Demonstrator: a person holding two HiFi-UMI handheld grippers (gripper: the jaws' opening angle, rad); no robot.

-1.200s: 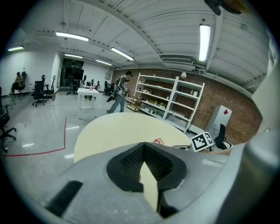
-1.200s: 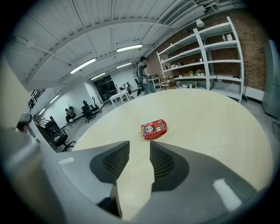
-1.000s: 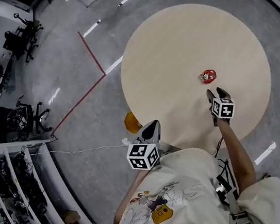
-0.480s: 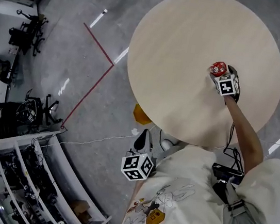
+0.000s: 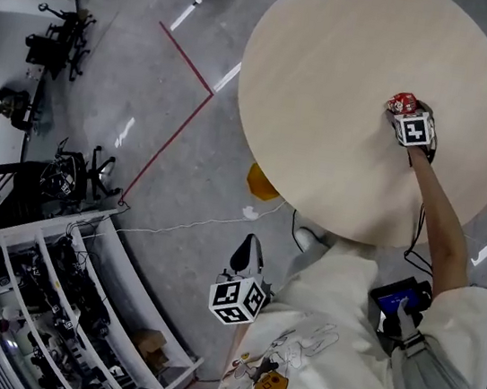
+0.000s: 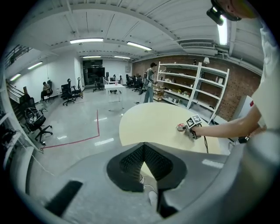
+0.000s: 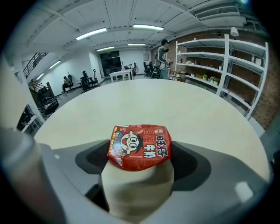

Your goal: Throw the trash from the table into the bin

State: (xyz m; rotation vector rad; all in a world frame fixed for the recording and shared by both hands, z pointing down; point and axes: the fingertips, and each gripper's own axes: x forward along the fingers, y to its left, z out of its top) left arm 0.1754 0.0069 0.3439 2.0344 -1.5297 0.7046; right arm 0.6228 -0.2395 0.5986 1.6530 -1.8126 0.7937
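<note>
right gripper (image 7: 140, 168): jaws spread wide, have just been opening. red snack packet (image 7: 140, 146) lies flat on the round table (image 5: 328, 111), between the jaw tips; no squeeze visible. left gripper (image 6: 144, 151): jaws pressed together, nothing in them, held off the table's edge over the grey floor (image 5: 167, 160), well apart from the packet.

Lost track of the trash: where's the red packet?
The red packet lies right of centre on the round table in the head view, inside the right gripper, whose tongs just opened without pressing it.

Open tabletop (image 5: 328, 111) surrounds the red packet (image 5: 403, 102) on every side.
</note>
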